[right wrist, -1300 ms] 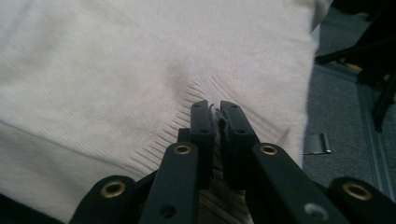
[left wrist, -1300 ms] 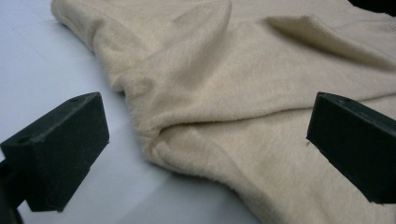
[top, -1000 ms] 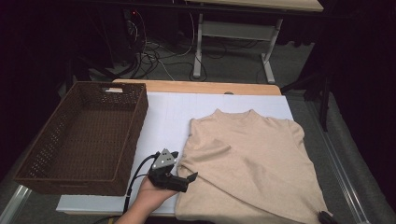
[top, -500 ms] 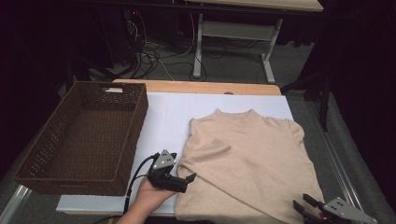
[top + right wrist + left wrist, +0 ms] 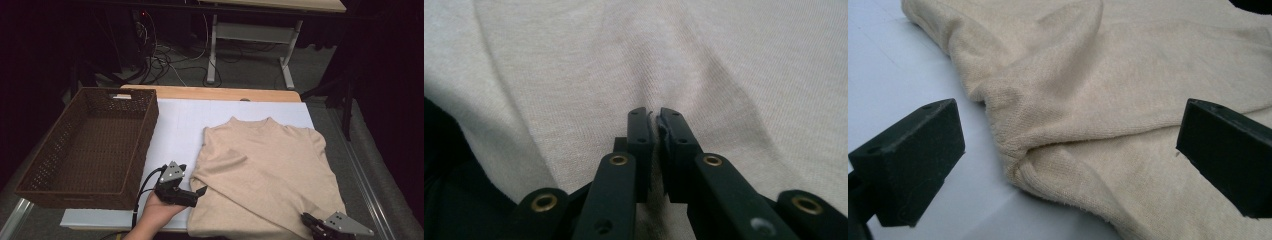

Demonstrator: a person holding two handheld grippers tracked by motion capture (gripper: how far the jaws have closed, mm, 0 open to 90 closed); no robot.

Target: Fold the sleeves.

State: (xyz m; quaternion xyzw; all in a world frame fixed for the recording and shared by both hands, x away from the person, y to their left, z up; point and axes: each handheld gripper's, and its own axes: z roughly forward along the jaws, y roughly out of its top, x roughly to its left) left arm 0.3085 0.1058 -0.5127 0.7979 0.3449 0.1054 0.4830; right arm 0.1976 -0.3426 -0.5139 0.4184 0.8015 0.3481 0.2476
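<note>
Two grippers work a beige knit sweater (image 5: 265, 175) lying flat on the white-covered bench (image 5: 185, 125): the left gripper (image 5: 194, 194) gapes wide at its folded edge, while the right gripper (image 5: 653, 120), having just closed, pinches the hem.

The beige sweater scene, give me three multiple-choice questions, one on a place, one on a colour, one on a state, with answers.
1. Where is the wicker basket relative to the sweater?
A. to its left
B. on top of it
C. to its right

2. What colour is the sweater?
A. dark blue
B. beige
C. red

3. How do the left gripper jaws stand?
A. clamped on the basket rim
B. shut on nothing
C. wide open at the sweater's edge

Answers: 1 A, in the high view the basket sits on the table's left side beside the sweater. 2 B, the knit looks beige in each view. 3 C, the left gripper view shows both jaws far apart, with the fabric fold between them unpressed.
</note>
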